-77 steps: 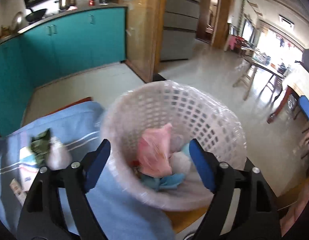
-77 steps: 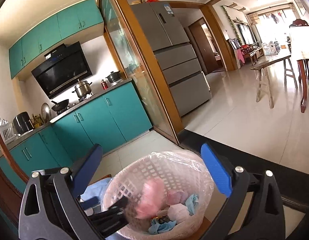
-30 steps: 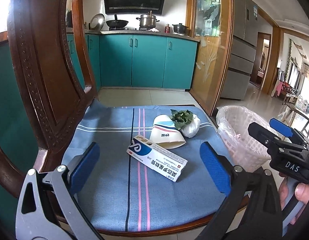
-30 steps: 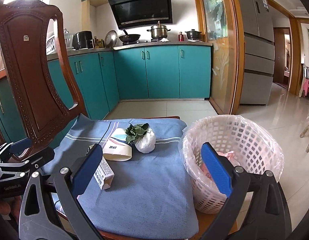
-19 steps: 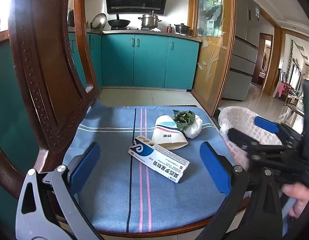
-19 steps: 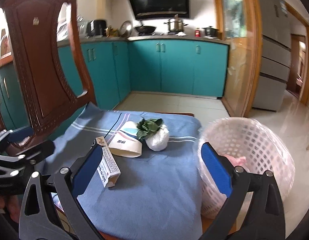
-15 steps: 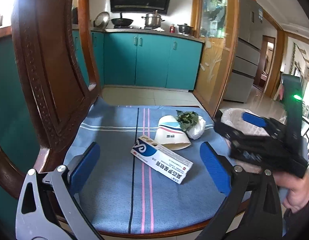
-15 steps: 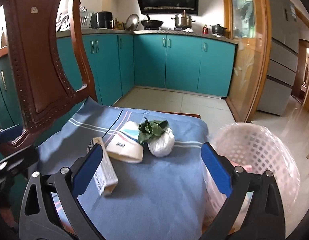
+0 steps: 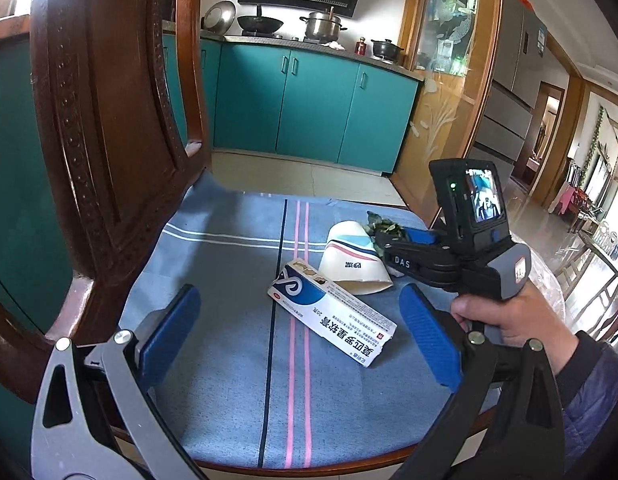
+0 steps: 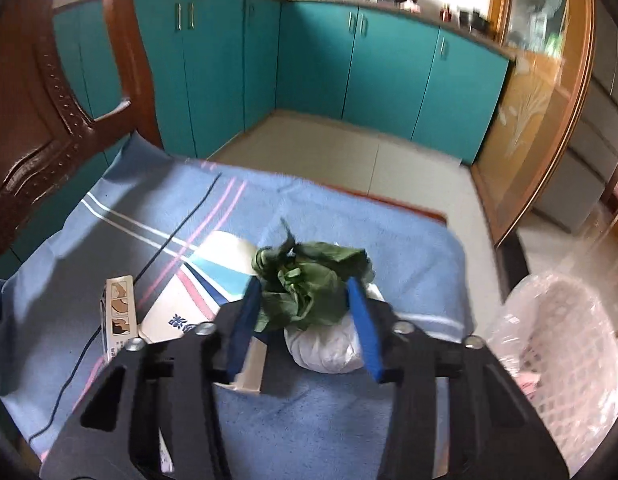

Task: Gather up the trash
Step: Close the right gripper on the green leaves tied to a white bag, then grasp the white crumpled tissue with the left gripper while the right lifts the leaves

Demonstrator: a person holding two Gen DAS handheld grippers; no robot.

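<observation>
The white lattice basket (image 10: 557, 344), lined with clear crinkly film, stands off the chair seat's right edge and already holds something pink, so part of the trash seems collected. Three pieces are left on the blue striped cloth (image 9: 237, 360) covering the seat: a long cardboard box (image 9: 333, 312) near the middle, a flattened paper cup (image 9: 355, 260) just behind it, and a small white bag (image 10: 325, 348) tied shut with limp green leaves (image 10: 305, 284) on top, toward the back right corner.

The right gripper (image 10: 305, 324) has its blue pads either side of the leafy knot, jaws narrowed around it; whether they are pressing yet I cannot tell. The bag looks soft and bulging, likely to deform, and the leaves could tear or slip if squeezed alone.

The left gripper (image 9: 301, 344) hangs over the front edge with jaws spread wide, empty, the stiff, sharp-edged box between them but farther off.
</observation>
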